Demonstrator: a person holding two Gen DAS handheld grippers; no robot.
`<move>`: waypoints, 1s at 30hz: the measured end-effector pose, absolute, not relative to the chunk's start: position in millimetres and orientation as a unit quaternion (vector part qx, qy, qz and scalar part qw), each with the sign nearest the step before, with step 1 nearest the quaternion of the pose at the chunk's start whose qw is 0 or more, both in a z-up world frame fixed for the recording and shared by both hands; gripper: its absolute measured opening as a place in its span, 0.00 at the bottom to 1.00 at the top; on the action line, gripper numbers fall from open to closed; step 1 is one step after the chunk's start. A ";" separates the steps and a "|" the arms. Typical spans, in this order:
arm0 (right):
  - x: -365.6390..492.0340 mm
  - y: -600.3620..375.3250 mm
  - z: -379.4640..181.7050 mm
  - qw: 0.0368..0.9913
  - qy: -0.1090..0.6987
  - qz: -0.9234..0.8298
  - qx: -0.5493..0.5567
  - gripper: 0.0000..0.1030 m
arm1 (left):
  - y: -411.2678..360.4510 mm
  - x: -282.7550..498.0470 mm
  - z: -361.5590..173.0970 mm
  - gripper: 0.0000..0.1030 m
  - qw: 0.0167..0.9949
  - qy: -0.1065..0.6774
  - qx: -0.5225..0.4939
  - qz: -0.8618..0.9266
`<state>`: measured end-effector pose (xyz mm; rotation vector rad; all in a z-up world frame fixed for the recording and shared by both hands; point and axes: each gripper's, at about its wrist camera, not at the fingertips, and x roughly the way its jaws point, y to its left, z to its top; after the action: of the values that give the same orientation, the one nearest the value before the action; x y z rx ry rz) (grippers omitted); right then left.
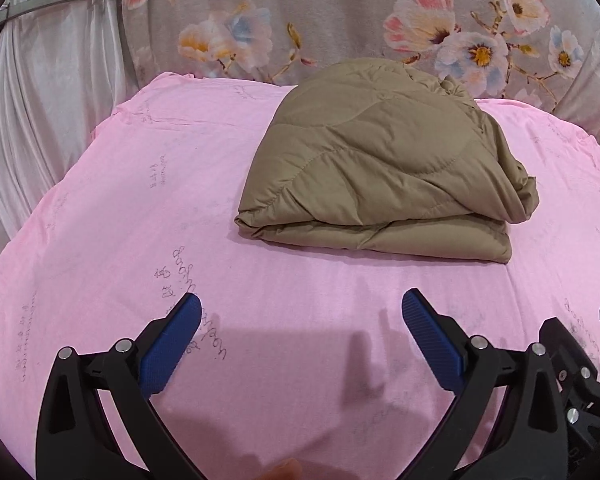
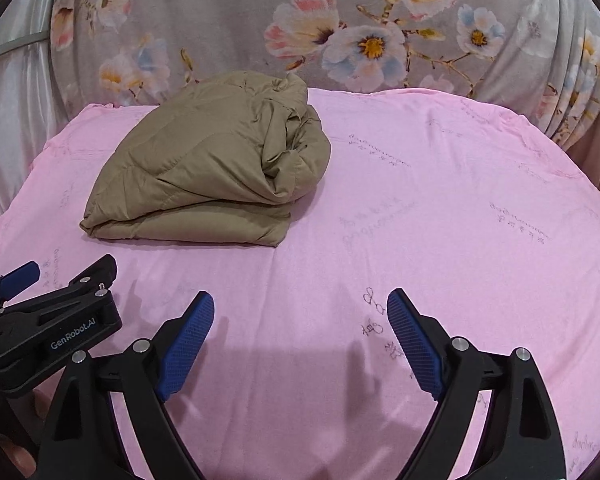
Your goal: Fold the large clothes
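Both tongs hang over the near part of the bed, clear of the garment, so the step in hand looks like a release and pull-back after a fold. The left tongs (image 1: 302, 312) stand wide open with nothing between the blue ribbed pads (image 1: 180, 336); the right tongs (image 2: 300, 310) are equally spread and empty. To finish well, I would keep both pairs open and lifted off the pink printed bedsheet (image 1: 100, 220) while retreating, so no pad snags the cloth or drags the bundle's front edge. If another tidy is wanted, the loose right side is the place to tuck, approached from the side rather than over the top.

The olive-brown quilted padded garment (image 1: 380, 168) lies folded into a thick, roughly rectangular bundle on the sheet, towards the far side of the bed, near the grey floral fabric (image 1: 340, 20) behind it. Its near edge shows stacked layers lying fairly flat and even. The right end is puffier and creased, with folds bunched rather than squared. The filling makes it springy, so layers may creep open.
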<state>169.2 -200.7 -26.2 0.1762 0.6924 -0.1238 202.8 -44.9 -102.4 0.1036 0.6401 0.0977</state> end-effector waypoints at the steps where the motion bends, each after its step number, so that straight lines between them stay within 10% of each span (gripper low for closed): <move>1: 168.6 -200.5 -26.2 0.936 0.337 -0.059 0.086 0.83 | -45.1 202.9 -102.9 0.95 0.946 0.315 0.052 0.049; 30: 169.3 -192.0 -28.5 0.936 0.338 -0.054 0.079 0.83 | -52.1 191.7 -105.4 0.95 0.946 0.311 0.068 0.063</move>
<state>169.3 -192.0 -28.5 0.1614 0.6902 -0.1095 191.7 -52.1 -105.4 0.1388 0.6332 0.1292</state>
